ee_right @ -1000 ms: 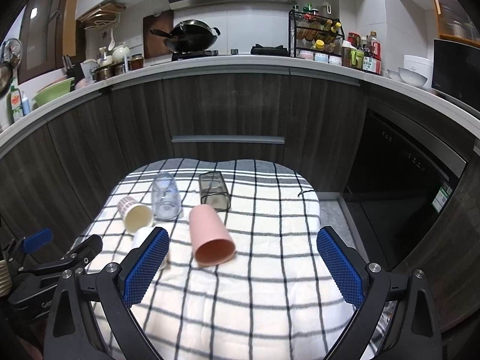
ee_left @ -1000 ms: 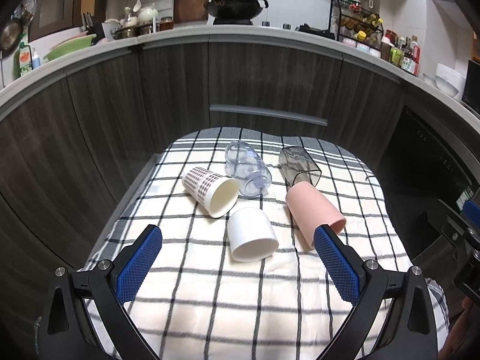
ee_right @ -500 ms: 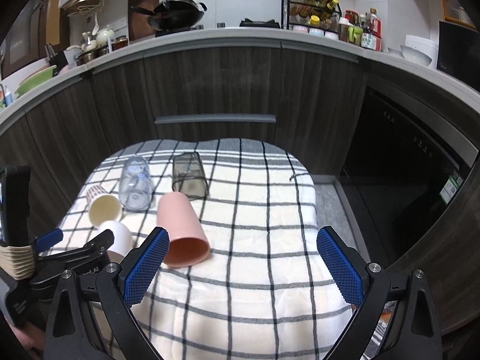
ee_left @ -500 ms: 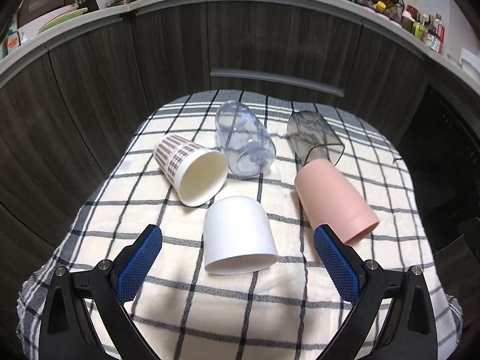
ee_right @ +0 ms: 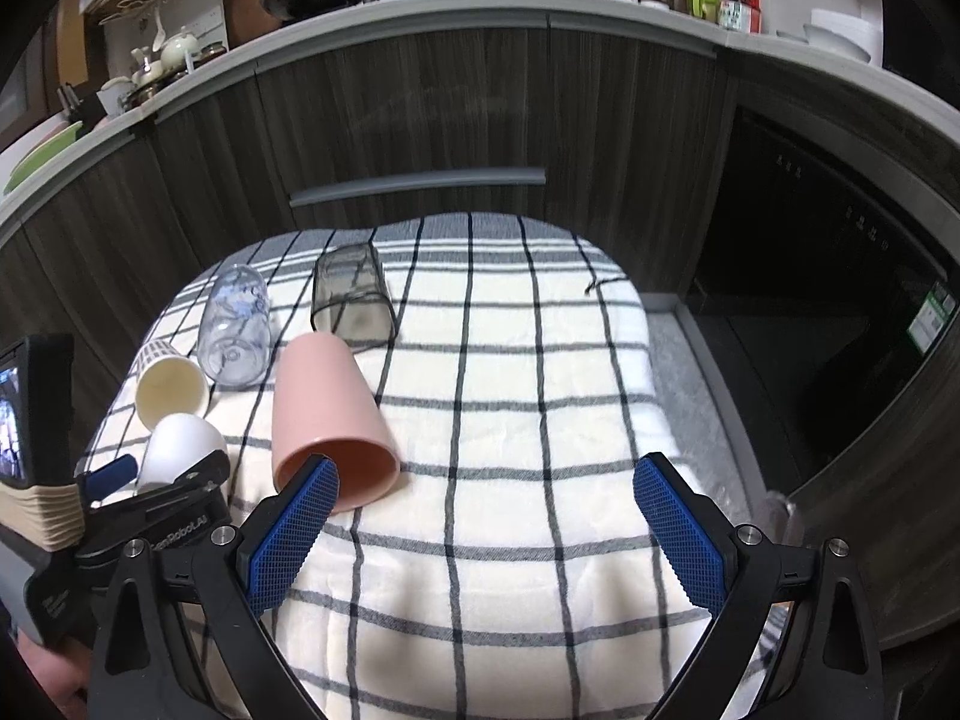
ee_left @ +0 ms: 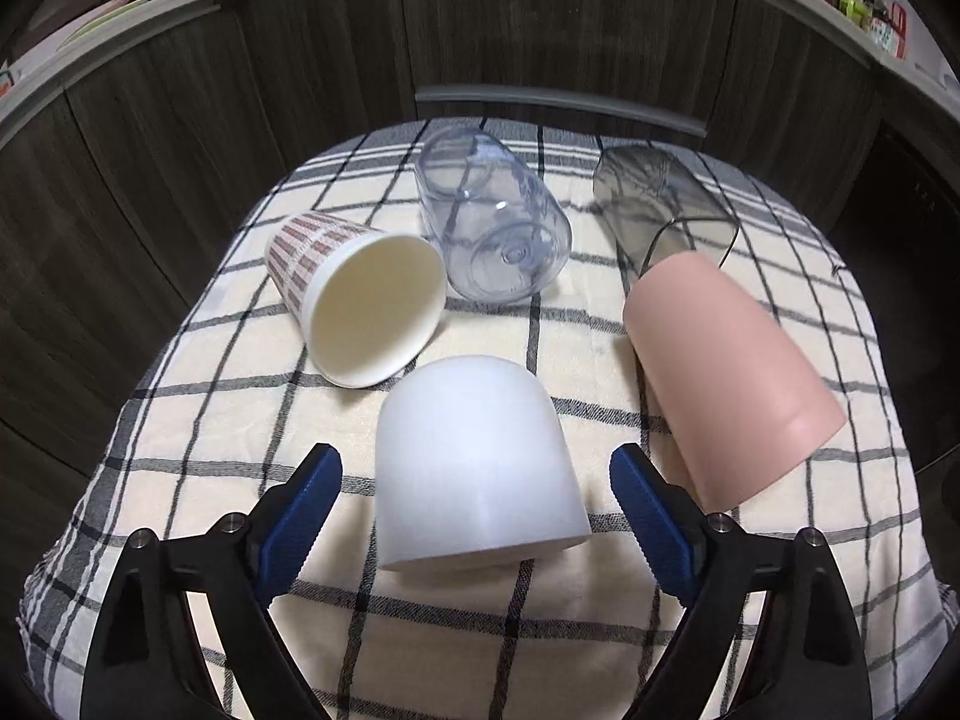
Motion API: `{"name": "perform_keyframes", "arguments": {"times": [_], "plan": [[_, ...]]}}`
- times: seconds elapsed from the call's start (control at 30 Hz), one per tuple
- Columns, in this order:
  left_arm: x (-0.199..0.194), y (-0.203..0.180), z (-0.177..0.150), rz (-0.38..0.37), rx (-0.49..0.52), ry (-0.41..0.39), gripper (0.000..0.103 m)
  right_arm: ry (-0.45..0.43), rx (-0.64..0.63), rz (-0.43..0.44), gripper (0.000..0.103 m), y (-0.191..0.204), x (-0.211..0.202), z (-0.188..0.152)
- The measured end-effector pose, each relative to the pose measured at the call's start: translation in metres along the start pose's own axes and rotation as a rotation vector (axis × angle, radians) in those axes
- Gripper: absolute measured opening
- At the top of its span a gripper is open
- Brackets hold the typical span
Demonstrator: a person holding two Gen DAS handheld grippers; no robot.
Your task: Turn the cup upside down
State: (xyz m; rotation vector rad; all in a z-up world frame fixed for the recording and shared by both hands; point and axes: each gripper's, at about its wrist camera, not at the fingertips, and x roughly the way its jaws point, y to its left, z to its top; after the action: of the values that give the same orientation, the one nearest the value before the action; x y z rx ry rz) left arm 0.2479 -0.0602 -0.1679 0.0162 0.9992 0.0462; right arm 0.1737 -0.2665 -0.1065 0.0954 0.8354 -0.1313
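Several cups lie on their sides on a checked cloth [ee_left: 480,648]. A white cup [ee_left: 474,462] lies with its rim toward me, between the open fingers of my left gripper [ee_left: 475,498], untouched. A pink cup [ee_left: 726,372] lies to its right, a patterned paper cup [ee_left: 360,300] to its left, a clear cup [ee_left: 498,222] and a smoky cup [ee_left: 660,204] behind. My right gripper [ee_right: 486,516] is open and empty above the cloth [ee_right: 540,420], right of the pink cup [ee_right: 327,402]. The white cup [ee_right: 180,441] and left gripper [ee_right: 156,480] show at the left.
Dark wood cabinets [ee_left: 480,30] with a grey drawer handle [ee_right: 420,186] curve behind the table. A dark appliance front [ee_right: 810,300] stands to the right. The cloth's right half [ee_right: 570,390] lies beyond the cups.
My left gripper has moved forward and down so its open fingers now flank the white cup. My right gripper has come slightly closer to the cloth.
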Motion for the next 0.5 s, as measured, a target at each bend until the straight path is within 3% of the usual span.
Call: {"name": "perform_keyframes", "arguments": {"times": [0.07, 0.13, 0.5], "plan": [[0.004, -0.003, 0.000, 0.004, 0.011, 0.014, 0.075, 0.013, 0.003, -0.001, 0.099, 0.000, 0.004, -0.002], [0.009, -0.005, -0.001, 0.025, 0.023, 0.030, 0.069, 0.021, 0.009, -0.003, 0.099, -0.001, 0.006, -0.004], [-0.014, -0.006, -0.006, -0.023, 0.044, 0.010, 0.068, 0.018, 0.019, -0.002, 0.099, -0.002, -0.005, -0.005]]}}
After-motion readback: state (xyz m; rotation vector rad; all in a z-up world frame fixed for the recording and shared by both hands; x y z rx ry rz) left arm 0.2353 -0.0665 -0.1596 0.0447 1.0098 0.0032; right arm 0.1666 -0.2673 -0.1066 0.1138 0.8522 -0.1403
